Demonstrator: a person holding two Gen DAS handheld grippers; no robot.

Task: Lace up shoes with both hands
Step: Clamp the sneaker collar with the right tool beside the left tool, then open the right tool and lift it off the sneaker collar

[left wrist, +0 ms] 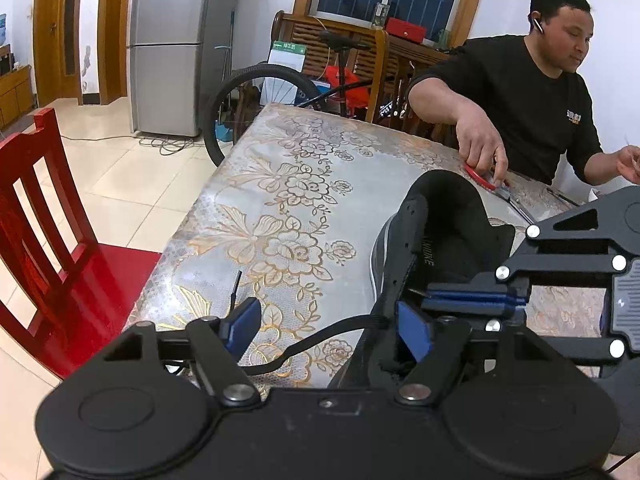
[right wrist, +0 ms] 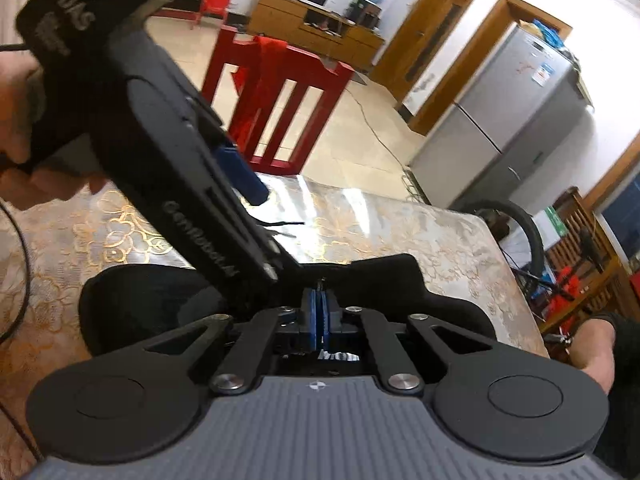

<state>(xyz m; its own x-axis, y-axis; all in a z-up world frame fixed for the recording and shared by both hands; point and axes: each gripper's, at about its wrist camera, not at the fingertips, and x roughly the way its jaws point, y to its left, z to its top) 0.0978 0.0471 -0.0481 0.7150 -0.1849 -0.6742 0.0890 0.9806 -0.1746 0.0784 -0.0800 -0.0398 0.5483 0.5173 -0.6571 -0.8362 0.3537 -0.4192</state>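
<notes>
1. Left wrist view: the black lace-up shoe (left wrist: 436, 232) sits on the floral plastic tablecloth (left wrist: 260, 184). The left gripper (left wrist: 328, 320) stands spread wide, and the thin black shoelace (left wrist: 316, 340) trails loose between its blue pads.
2. Right wrist view: the right gripper (right wrist: 319, 312) is pinched closed over the shoe's opening, apparently on a lace tip. Keep the lace taut and aim squarely at the eyelet.

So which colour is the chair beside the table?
Red chair; the left wrist view shows it best.

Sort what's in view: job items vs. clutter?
Job:
- black shoe
- black shoelace
- left gripper, open
- right gripper, pads shut at the shoe's tongue; what they pinch is hidden

Clutter:
- red-handled pliers under a seated person's hand
- red chair
- bicycle
- fridge
</notes>
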